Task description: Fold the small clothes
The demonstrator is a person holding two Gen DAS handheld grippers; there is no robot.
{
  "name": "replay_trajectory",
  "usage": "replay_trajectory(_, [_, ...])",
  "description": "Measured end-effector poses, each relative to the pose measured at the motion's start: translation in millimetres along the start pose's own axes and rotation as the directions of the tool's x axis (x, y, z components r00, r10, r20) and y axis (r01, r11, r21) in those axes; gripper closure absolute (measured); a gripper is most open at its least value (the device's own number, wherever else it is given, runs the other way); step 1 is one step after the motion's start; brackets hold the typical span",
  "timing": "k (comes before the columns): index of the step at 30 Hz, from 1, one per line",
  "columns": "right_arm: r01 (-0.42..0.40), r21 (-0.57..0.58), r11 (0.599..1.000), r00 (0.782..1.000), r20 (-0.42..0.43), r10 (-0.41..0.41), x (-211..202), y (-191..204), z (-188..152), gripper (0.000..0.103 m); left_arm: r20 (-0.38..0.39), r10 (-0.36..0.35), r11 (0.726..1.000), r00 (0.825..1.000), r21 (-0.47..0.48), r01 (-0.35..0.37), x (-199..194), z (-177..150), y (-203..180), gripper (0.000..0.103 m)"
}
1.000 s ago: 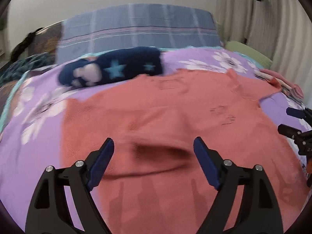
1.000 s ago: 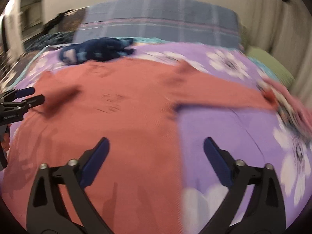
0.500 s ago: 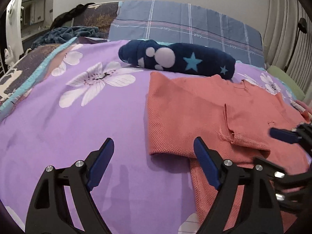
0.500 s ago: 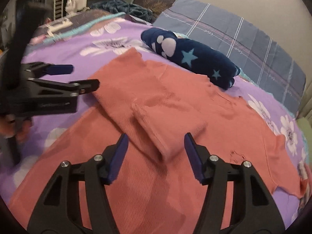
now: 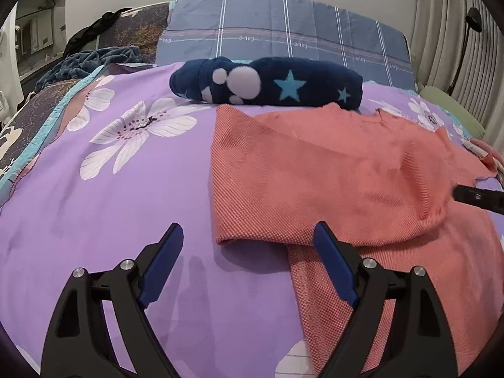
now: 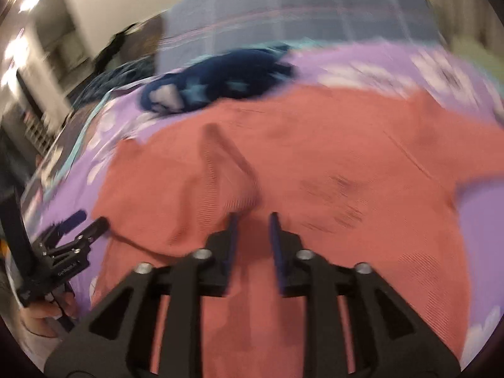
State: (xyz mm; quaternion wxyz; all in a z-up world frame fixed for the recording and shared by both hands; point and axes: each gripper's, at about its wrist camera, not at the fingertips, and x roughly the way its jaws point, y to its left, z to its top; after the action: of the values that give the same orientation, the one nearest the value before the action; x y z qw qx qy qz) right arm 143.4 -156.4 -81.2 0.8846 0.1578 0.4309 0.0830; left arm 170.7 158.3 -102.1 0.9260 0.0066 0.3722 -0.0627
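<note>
The coral knit top (image 5: 330, 170) lies spread on the purple flowered bedspread (image 5: 110, 195), its left side already turned in over the body, just in front of a rolled navy fleece with stars (image 5: 267, 83). It looks light and floppy, a loose waffle weave that should drape and bunch rather than hold a crease, so I'd say pinch it at an edge or corner, through both layers, not mid-panel. The left tongs (image 5: 249, 258) hang wide open and empty, above the folded corner. The right tongs (image 6: 253, 230) are narrowed to a slim gap right at a raised ridge of the fabric; the picture is smeared, and I can't tell whether cloth is caught between them. Writing: the plaid pillow (image 5: 283, 36) repeats a small cursive word, seemingly "love"; the lettering on the tongs is unreadable.
</note>
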Motion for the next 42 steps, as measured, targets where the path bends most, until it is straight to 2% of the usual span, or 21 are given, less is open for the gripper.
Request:
replay_trajectory(3, [-0.047,0.079,0.996,0.999,-0.023,0.049,-5.5,-30.4,-2.3,0.057,-0.010,0.001,1.000,1.000,0.023,-0.001,1.5,-1.3,-4.8,0.017])
replay_trajectory(5, [-0.099,0.084,0.991,0.994,-0.041,0.103,-4.7,-34.5,-1.4,0.044,-0.016,0.007,0.999,1.000,0.038,-0.006,2.4,-2.0,-8.1,0.017])
replay_trajectory(7, [-0.152,0.068,0.986,0.987,-0.048,0.155,1.5,-30.9,3.9,0.041,-0.027,0.015,0.999,1.000,0.051,-0.014,4.3,-2.9,-10.9,0.017])
replay_trajectory(9, [-0.150,0.028,0.988,0.987,-0.053,0.151,14.3,-22.6,11.8,0.040,-0.038,0.024,0.998,0.999,0.051,-0.022,6.0,-3.4,-11.2,0.017])
replay_trajectory(12, [-0.193,0.011,0.981,0.975,-0.111,0.193,43.0,-12.2,22.0,0.031,-0.050,0.021,0.999,0.999,0.035,-0.019,7.7,-4.2,-8.0,0.016])
replay_trajectory(13, [-0.192,0.003,0.981,0.976,-0.105,0.192,47.8,-8.2,23.6,0.029,-0.054,0.020,0.999,0.998,0.029,-0.018,8.3,-4.4,-6.5,0.014])
replay_trajectory(14, [-0.191,-0.014,0.981,0.978,-0.093,0.189,51.2,-3.2,25.8,0.030,-0.058,0.018,1.000,0.998,0.022,-0.017,9.1,-4.5,-5.2,0.014])
replay_trajectory(15, [-0.200,-0.052,0.978,0.976,-0.099,0.194,54.2,6.0,27.6,0.036,-0.063,0.013,1.000,0.998,0.013,-0.012,10.1,-4.6,-3.4,0.014])
replay_trajectory(16, [-0.222,-0.083,0.972,0.971,-0.115,0.212,55.9,13.7,28.9,0.077,-0.066,0.009,1.000,0.998,0.008,-0.009,10.4,-4.7,-2.4,0.014])
replay_trajectory(17, [-0.244,-0.087,0.966,0.963,-0.138,0.231,57.7,18.2,30.8,0.097,-0.068,0.006,1.000,0.998,0.002,-0.005,10.6,-4.6,-1.3,0.014])
replay_trajectory(21, [-0.224,-0.100,0.969,0.974,0.009,0.226,14.8,16.3,51.0,0.097,-0.063,0.002,1.000,0.998,-0.007,-0.002,9.8,-4.7,-0.2,0.014])
replay_trajectory(25, [-0.063,-0.098,0.993,0.992,0.102,0.073,-4.9,-12.7,76.9,0.094,-0.072,0.007,1.000,0.997,0.005,-0.007,11.7,-5.3,-2.8,0.014])
replay_trajectory(27, [0.020,-0.108,0.994,0.997,0.075,-0.012,8.6,-30.0,83.6,0.079,-0.077,0.011,1.000,0.997,0.005,-0.010,12.4,-5.4,-2.7,0.014])
replay_trajectory(28, [0.061,-0.102,0.993,0.997,0.056,-0.055,16.7,-38.9,83.4,0.059,-0.079,0.013,1.000,0.997,0.004,-0.012,12.6,-5.5,-2.6,0.014])
replay_trajectory(29, [0.103,-0.089,0.991,0.994,0.046,-0.100,21.6,-47.9,81.6,0.052,-0.079,0.015,1.000,0.997,0.003,-0.015,12.6,-5.6,-2.5,0.014])
replay_trajectory(30, [0.142,-0.068,0.987,0.989,0.044,-0.139,23.9,-56.4,78.4,0.053,-0.079,0.017,1.000,0.997,0.002,-0.017,12.5,-5.5,-2.3,0.014])
replay_trajectory(34, [0.098,-0.025,0.995,0.993,0.067,-0.096,13.5,-71.9,62.7,0.053,-0.087,0.025,1.000,0.996,0.005,-0.024,14.6,-5.8,-3.1,0.014])
replay_trajectory(38, [0.086,-0.119,0.989,0.994,0.081,-0.076,1.3,-60.9,49.1,0.053,-0.091,0.035,0.999,0.995,0.014,-0.034,15.6,-5.6,-4.4,0.014])
replay_trajectory(39, [0.067,-0.135,0.989,0.995,0.081,-0.057,-3.6,-55.9,44.9,0.056,-0.093,0.038,0.999,0.995,0.015,-0.037,16.1,-5.3,-4.4,0.014])
replay_trajectory(41, [0.009,-0.161,0.987,0.998,0.062,0.001,-4.6,-48.6,40.3,0.074,-0.098,0.051,0.999,0.994,0.017,-0.049,17.9,-3.5,-5.3,0.014])
replay_trajectory(42, [-0.028,-0.171,0.985,0.999,0.038,0.035,-1.4,-45.8,38.1,0.078,-0.100,0.063,0.998,0.993,0.018,-0.062,19.2,-1.5,-6.4,0.014])
